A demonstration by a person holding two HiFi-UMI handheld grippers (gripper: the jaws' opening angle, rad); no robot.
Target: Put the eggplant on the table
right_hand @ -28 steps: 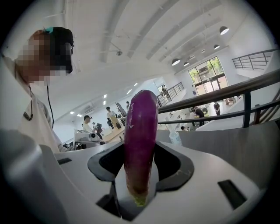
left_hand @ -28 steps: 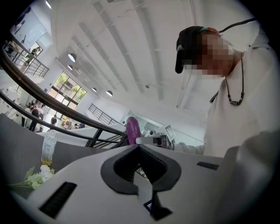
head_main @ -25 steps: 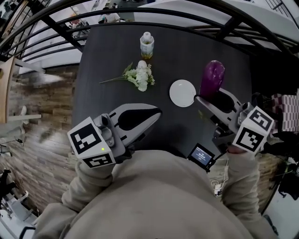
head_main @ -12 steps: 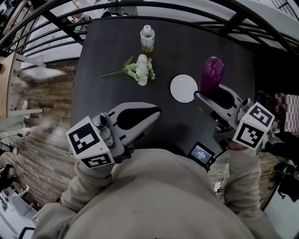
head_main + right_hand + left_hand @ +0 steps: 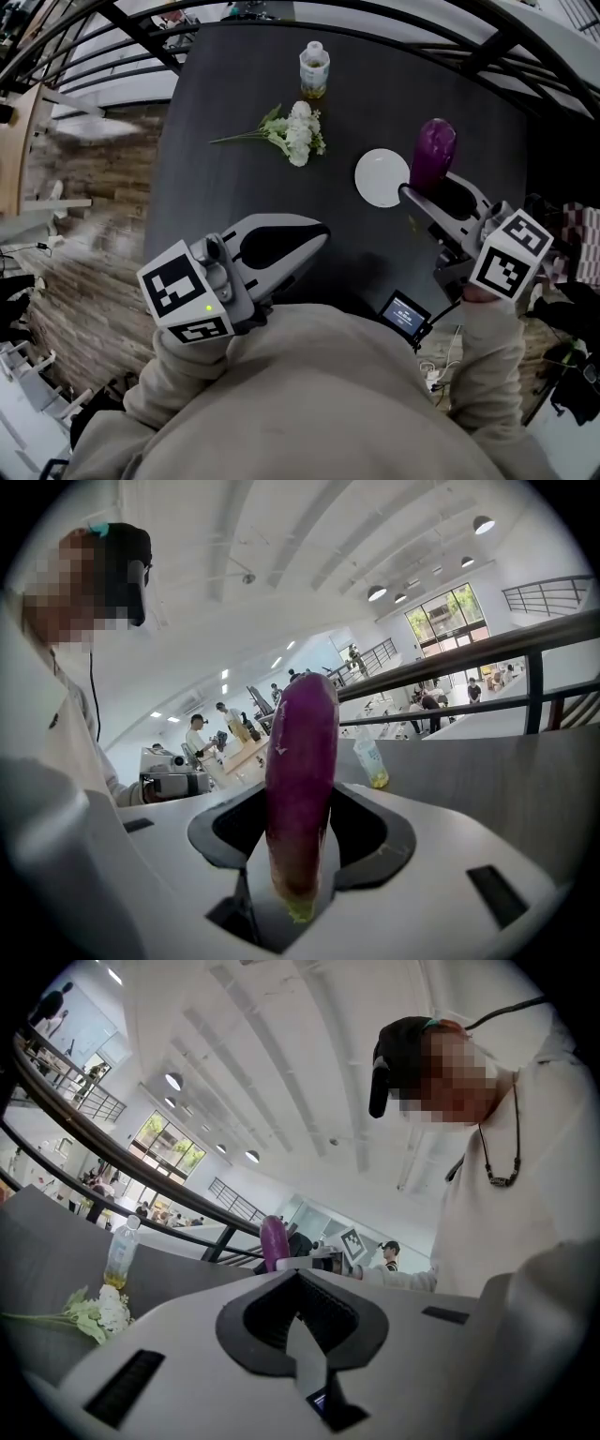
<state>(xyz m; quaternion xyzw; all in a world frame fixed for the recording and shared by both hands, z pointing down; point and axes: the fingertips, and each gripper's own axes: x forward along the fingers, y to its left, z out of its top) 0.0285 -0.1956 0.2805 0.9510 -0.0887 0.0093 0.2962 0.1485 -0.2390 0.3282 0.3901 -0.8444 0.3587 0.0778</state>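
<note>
The purple eggplant (image 5: 433, 153) stands upright between the jaws of my right gripper (image 5: 424, 192), which is shut on its lower part. It hangs over the dark table (image 5: 234, 112), just right of the white plate (image 5: 382, 177). In the right gripper view the eggplant (image 5: 302, 780) fills the middle, with its greenish end down inside the right gripper (image 5: 302, 803). My left gripper (image 5: 314, 232) sits near the table's front edge, shut and with nothing in it. In the left gripper view the left gripper (image 5: 298, 1277) has its tips together and the eggplant (image 5: 273, 1241) shows beyond them.
A bunch of white flowers (image 5: 298, 136) lies mid-table and a small bottle (image 5: 314, 68) stands near the far edge. A small screen device (image 5: 405, 314) sits at the near edge. Black railings (image 5: 441, 47) curve round the far side, and wooden flooring lies to the left.
The right gripper has sunk a little with the eggplant, closer to the plate. The head view has shifted slightly. The left gripper has stayed where it was.
</note>
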